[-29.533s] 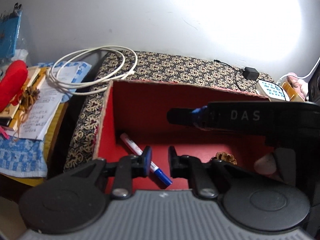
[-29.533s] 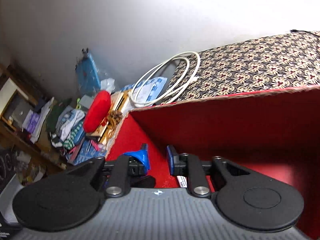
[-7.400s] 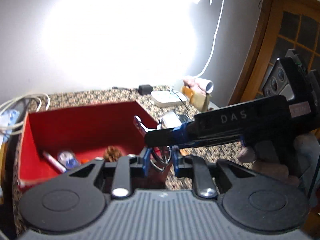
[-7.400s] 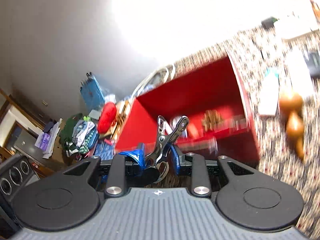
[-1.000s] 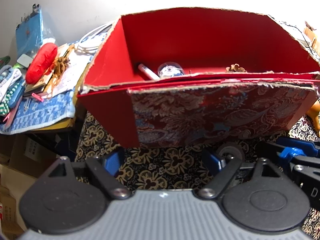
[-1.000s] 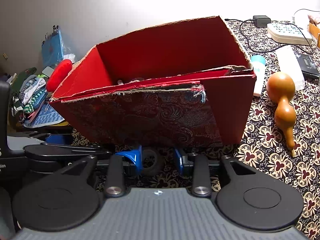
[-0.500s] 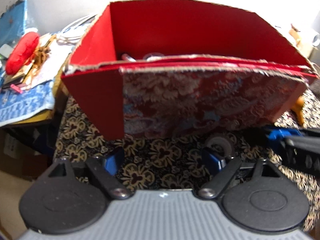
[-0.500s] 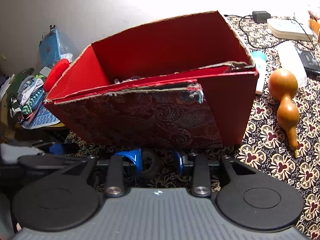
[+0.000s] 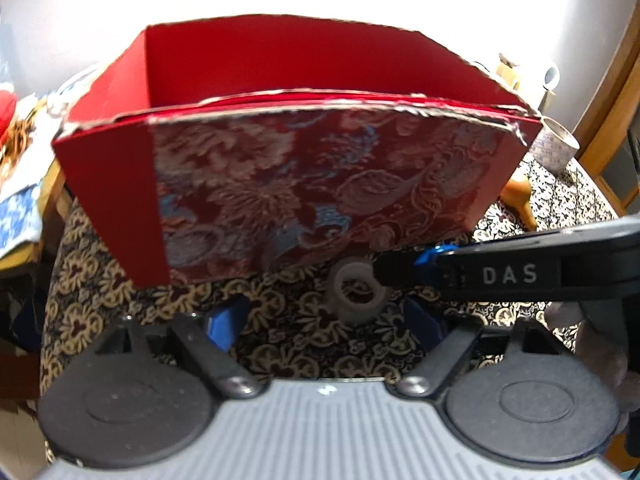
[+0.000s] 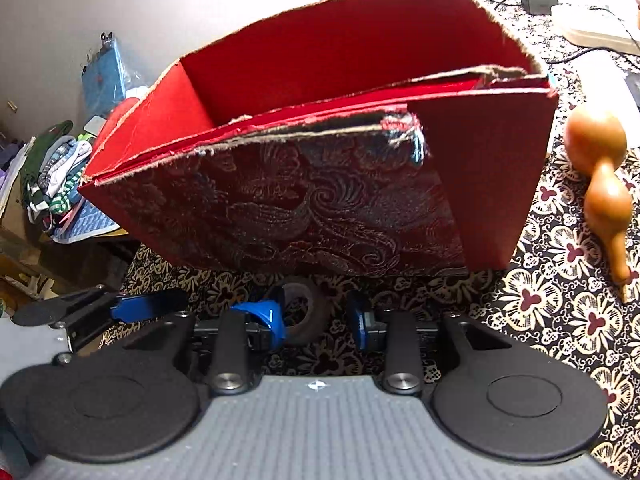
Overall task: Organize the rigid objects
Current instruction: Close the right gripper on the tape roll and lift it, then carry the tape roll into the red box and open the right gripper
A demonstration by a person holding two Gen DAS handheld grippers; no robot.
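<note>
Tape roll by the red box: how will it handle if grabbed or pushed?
The tape roll looks a stiff ring, so probably keeps shape in a claw. Round: may roll if tipped on edge. Small, hollow core: likely light, sliding easily on the cloth.

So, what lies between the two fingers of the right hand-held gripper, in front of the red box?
A small roll of tape lies there on the patterned cloth, between the fingers of the right hand-held gripper, just before the red box. The right wrist view shows it.

Left gripper (image 9: 320,320): swung rightward since a second ago, grey tape roll (image 9: 357,295) now centred between its wide-open jaws.
</note>
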